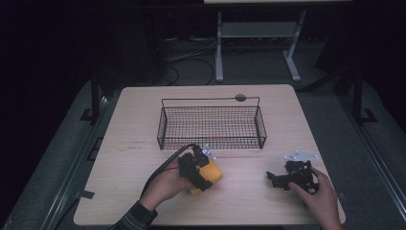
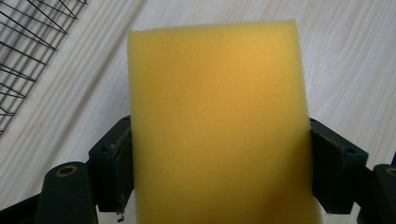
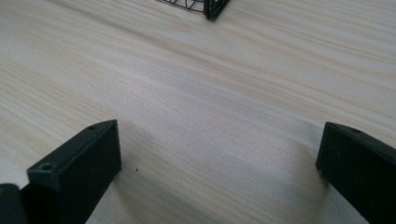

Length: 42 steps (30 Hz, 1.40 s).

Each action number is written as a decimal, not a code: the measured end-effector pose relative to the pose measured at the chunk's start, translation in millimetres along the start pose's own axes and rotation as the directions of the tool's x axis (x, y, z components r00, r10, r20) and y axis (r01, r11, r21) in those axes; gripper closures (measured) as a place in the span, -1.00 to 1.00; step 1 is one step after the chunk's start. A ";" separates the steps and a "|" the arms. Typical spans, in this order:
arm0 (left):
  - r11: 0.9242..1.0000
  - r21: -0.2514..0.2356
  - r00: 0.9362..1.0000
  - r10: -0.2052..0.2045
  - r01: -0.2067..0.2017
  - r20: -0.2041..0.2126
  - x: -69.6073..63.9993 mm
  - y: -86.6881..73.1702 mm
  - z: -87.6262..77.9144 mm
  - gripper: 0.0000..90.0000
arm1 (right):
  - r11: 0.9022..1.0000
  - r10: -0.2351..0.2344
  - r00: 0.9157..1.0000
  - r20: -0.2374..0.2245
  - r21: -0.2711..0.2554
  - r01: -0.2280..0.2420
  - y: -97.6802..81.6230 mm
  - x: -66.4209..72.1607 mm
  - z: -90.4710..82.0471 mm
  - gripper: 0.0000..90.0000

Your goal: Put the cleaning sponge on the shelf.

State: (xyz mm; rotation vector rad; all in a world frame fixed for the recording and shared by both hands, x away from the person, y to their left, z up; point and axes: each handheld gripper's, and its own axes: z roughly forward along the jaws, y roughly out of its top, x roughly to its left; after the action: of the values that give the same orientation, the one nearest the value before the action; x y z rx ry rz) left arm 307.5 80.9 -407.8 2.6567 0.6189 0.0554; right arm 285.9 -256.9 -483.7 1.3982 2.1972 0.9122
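Yellow sponge (image 2: 217, 121) sits clamped between the left gripper's (image 1: 198, 168) jaws, just in front of the wire basket (image 1: 211, 127). Right gripper (image 1: 290, 176) rests wide open, empty, farther off.

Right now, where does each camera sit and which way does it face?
High view: above the person's side, looking forward and down on table; both hands, tools show.
Left gripper view: on left tool, along its jaws clamping yellow sponge.
Right gripper view: on right tool, open jaws, bare tabletop.
Shared: wire basket in all three views.
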 end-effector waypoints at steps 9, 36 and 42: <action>1.000 -0.013 1.000 -0.007 0.007 -0.003 6.1 2.6 -10.1 -0.52 | 1.000 0.001 1.000 0.000 0.001 -0.001 0.0 0.0 0.0 -1.00; 0.999 -0.037 1.000 0.009 -0.010 -0.022 23.0 21.5 -39.0 -0.51 | 1.000 0.000 1.000 -0.002 0.000 0.000 0.0 0.0 -0.1 -1.00; 0.999 -0.045 1.000 0.015 -0.016 -0.024 26.3 26.8 -44.2 -0.51 | 1.000 0.001 1.000 -0.001 0.001 -0.001 0.0 0.1 -0.3 -1.00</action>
State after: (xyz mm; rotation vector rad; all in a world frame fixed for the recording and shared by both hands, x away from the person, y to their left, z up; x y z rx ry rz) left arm 336.6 87.2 -358.1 2.6205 0.5979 0.1048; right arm 285.6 -256.9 -483.4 1.4000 2.1980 0.9127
